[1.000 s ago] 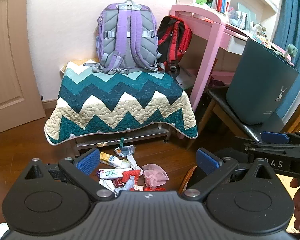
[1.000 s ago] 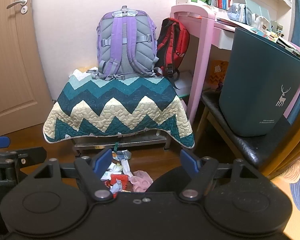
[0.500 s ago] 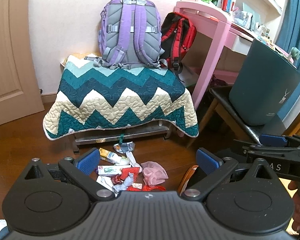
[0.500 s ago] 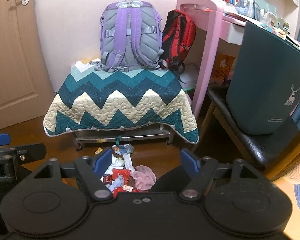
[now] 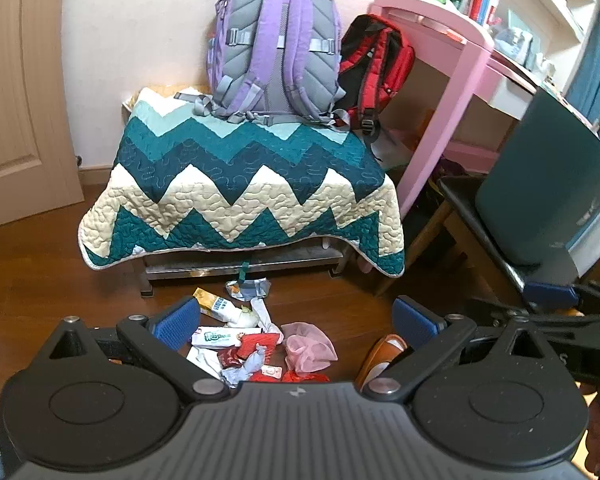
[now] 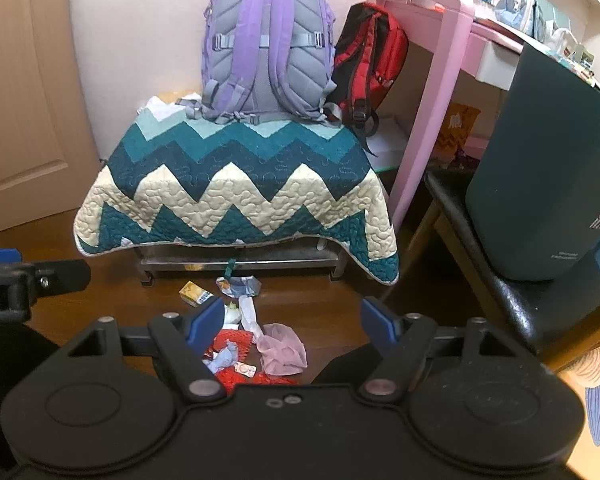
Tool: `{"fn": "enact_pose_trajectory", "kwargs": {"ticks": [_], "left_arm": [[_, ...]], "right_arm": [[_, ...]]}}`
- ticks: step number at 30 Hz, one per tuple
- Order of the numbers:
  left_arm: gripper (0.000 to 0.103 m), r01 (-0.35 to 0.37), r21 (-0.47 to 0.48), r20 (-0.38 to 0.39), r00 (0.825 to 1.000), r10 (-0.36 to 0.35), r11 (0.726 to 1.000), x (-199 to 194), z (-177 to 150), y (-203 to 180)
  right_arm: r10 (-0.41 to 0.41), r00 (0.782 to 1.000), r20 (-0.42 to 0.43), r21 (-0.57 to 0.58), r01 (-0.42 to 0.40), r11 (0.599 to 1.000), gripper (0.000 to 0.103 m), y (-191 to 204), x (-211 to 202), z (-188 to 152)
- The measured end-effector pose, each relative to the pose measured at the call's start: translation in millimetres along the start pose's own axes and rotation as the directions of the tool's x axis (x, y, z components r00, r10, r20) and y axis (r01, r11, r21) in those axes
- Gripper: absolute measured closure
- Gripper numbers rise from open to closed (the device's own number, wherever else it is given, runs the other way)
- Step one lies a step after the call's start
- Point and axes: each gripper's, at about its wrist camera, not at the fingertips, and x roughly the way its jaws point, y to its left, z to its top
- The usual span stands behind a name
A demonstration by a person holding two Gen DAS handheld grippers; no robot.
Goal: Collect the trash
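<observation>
A heap of trash [image 5: 256,344] lies on the wooden floor in front of a low bench: a white and green wrapper [image 5: 220,337], a yellow carton [image 6: 195,294], a crumpled pink bag [image 6: 282,349], red netting [image 6: 236,340] and foil scraps. My left gripper [image 5: 296,322] hangs open above the heap with nothing between its blue pads. In the right wrist view my right gripper [image 6: 294,322] is also open and empty, above the same heap. A dark teal bin [image 6: 540,172] stands on a black seat at the right.
A bench draped with a zigzag quilt [image 5: 240,188] carries a purple backpack [image 5: 276,44] and a red backpack [image 5: 374,68]. A pink desk [image 5: 432,92] stands to the right, a wooden door [image 5: 16,92] to the left. A brown shoe [image 5: 380,360] lies near the trash.
Both grippers have tilted down and drifted a little toward the bench, so more of the trash heap shows between the fingers. Both stay open and empty.
</observation>
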Motion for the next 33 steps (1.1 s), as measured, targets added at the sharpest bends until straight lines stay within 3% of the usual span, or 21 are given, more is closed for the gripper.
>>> {"fn": "enact_pose_trajectory", "kwargs": {"ticks": [8,14,20,26,33], "left_arm": [[0.000,-0.015,-0.027,-0.023,1.000,0.014,1.000,37,12,27],[0.000,-0.090,-0.049,-0.002,0.996,0.090,0.995,76,30,64],[0.000,-0.166,-0.095,0.011,0.986,0.168,0.981,127,56,108],[0.000,-0.197,-0.042,-0.064,0.979,0.194,0.979,199,56,115],[0.000,-0.094,0.104,-0.221,0.969,0.115,0.990,295,17,83]], "right_arm": [[0.039,0.997,-0.072,-0.055,-0.043,0.998,0.029,14,50,19],[0.113,0.992,-0.056,-0.022,-0.114,0.993,0.029,11,102,49],[0.147,0.989,-0.025,-0.023,-0.148,0.989,0.029,10,187,68],[0.120,0.978,-0.168,-0.022,-0.126,0.992,0.029,11,290,58],[0.092,0.940,-0.327,0.002,-0.097,0.995,0.029,-1,392,28]]}}
